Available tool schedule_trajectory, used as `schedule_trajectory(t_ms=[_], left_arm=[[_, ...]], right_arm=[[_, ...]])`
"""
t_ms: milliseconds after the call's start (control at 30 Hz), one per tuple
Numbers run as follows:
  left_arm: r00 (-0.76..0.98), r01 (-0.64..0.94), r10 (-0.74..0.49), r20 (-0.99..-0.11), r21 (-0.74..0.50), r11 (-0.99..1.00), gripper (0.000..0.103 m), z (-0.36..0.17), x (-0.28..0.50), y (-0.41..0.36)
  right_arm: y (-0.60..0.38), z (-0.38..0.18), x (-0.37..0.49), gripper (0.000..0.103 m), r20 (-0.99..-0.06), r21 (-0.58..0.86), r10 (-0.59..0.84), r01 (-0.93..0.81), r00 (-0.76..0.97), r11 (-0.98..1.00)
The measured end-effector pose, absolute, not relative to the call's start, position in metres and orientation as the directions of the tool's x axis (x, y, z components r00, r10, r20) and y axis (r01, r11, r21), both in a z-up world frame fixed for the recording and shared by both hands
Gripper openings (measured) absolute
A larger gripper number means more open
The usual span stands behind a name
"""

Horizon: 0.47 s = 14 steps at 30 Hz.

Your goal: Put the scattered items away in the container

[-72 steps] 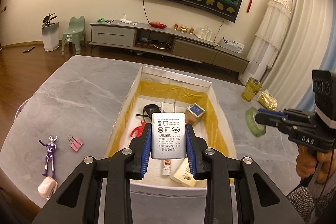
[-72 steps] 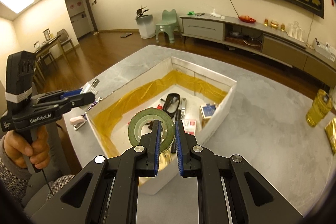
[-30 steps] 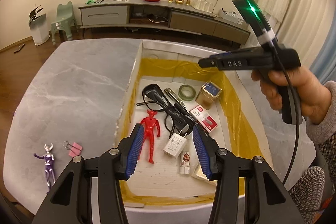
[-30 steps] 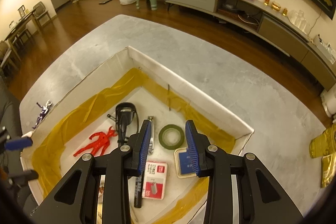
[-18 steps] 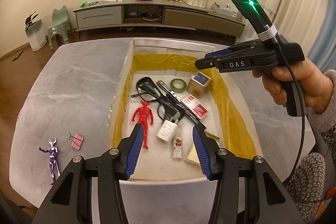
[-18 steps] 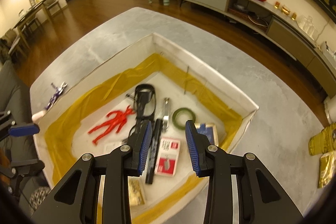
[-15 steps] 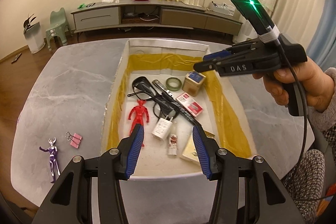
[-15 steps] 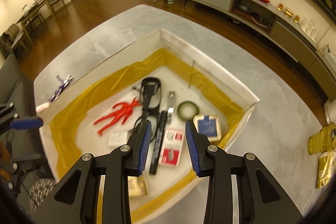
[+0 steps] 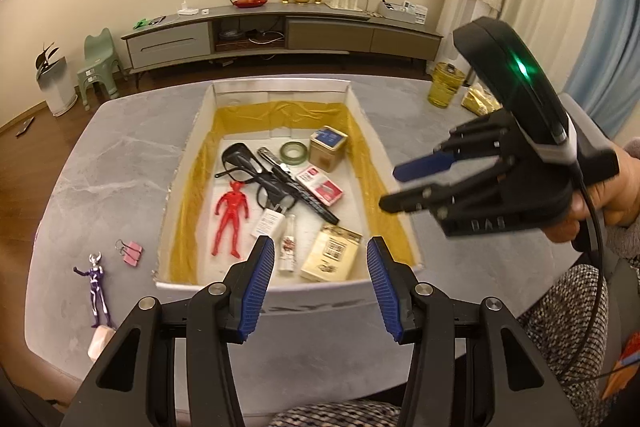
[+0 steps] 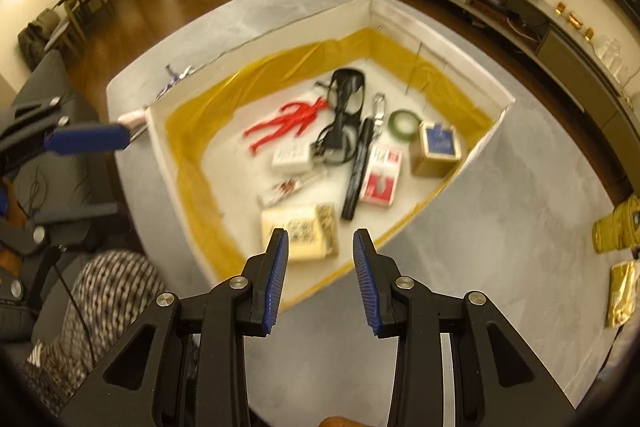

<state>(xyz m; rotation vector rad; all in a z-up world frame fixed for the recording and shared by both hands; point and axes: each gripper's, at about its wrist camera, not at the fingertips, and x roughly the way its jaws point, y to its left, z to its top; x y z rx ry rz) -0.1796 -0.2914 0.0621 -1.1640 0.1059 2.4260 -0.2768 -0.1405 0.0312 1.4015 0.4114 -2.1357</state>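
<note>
Three small things were left outside the container (image 9: 362,285) on the grey table (image 9: 120,147): a purple figurine (image 9: 96,285), a pink binder clip (image 9: 131,251) just beyond it, and a pale pink object (image 9: 100,341) at the near-left table edge whose nature could not be told. All three lay to the left of the box, well apart from the left gripper (image 9: 320,279), which hung empty with its jaws spread wide over the near wall of the box; the figurine sat down and to the left of its left finger. Judging by looks, the figurine was light, hard plastic, stiff but thin in the limbs, so a grip across the torso seemed safer than one on an arm or leg; lying flat on smooth stone it might skid away as the pads closed. The binder clip looked light and rigid, with loose wire handles, and best taken across its pink body. The right gripper (image 10: 318,279) also stood open and empty, near the right-hand corner of the box, far from all three; from its view only the figurine's tip showed beyond the far-left wall. Inside the box lay a red figurine (image 9: 231,215), glasses (image 9: 244,167), a green tape roll (image 9: 293,153), a small tin (image 9: 328,147), a charger (image 9: 269,221) and other packets
</note>
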Motion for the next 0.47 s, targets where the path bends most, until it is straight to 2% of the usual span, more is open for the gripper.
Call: schedule_trajectory(t_ms=[467], left_arm=[[-0.541, -0.427, 0.344, -0.768, -0.102, -0.898, 0.05, 0.071, -0.148, -0.274]], right_arm=[[-0.142, 0.046, -0.229, 0.037, -0.89, 0.049, -0.318, 0.625, -0.327, -0.779]])
